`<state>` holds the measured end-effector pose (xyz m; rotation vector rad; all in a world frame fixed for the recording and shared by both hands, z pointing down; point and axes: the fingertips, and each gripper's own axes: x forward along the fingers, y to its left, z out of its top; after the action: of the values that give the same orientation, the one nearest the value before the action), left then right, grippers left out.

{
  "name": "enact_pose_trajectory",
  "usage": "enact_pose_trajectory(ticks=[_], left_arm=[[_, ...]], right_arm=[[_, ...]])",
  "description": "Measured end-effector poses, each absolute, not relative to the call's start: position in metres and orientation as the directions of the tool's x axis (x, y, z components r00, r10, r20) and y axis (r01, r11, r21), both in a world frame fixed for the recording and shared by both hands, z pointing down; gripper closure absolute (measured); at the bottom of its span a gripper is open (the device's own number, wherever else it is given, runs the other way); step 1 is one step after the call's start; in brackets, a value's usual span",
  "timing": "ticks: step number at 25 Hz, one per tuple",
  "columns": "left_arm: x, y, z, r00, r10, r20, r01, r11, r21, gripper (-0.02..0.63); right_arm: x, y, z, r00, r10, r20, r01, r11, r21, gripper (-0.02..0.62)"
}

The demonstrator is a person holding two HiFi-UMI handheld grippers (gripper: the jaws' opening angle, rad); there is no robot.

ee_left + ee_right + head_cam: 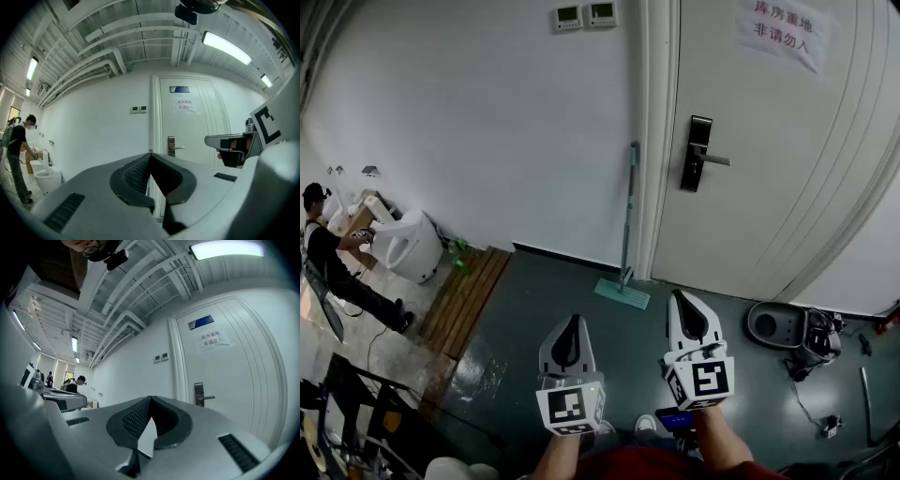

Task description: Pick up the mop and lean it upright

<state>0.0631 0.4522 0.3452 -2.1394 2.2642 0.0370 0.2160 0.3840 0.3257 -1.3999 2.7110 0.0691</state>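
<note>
1. One mop (627,225).
2. Two grippers: left gripper (572,321), right gripper (679,296).
3. Two wall panels (568,16) (side by side).
4. One door (769,159), one notice (783,34).
5. One person (326,255).
</note>
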Motion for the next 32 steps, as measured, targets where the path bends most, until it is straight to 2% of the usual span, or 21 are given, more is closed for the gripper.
enact_pose_trajectory(ticks=[12,18,32], left_arm=[[0.047,0.454,0.343,-0.059,-0.998,-0.019,-0.998,0.059,0.001,0.593],[0.030,0.456,0.335,-0.042,-0.998,-0.056,-0.999,0.041,0.020,0.593],[-0.015,0.429,0.358,-0.013,-1.000,-0.014,-1.000,0.013,0.007,0.593]], right_arm=[[0.199,0.385,0.325,-0.570,-0.816,-0.101,-0.819,0.573,-0.008,0.578],[0.180,0.385,0.326,-0.554,-0.826,-0.110,-0.828,0.560,-0.036,0.578],[0.137,0.368,0.347,-0.543,-0.835,-0.088,-0.837,0.546,-0.018,0.578]])
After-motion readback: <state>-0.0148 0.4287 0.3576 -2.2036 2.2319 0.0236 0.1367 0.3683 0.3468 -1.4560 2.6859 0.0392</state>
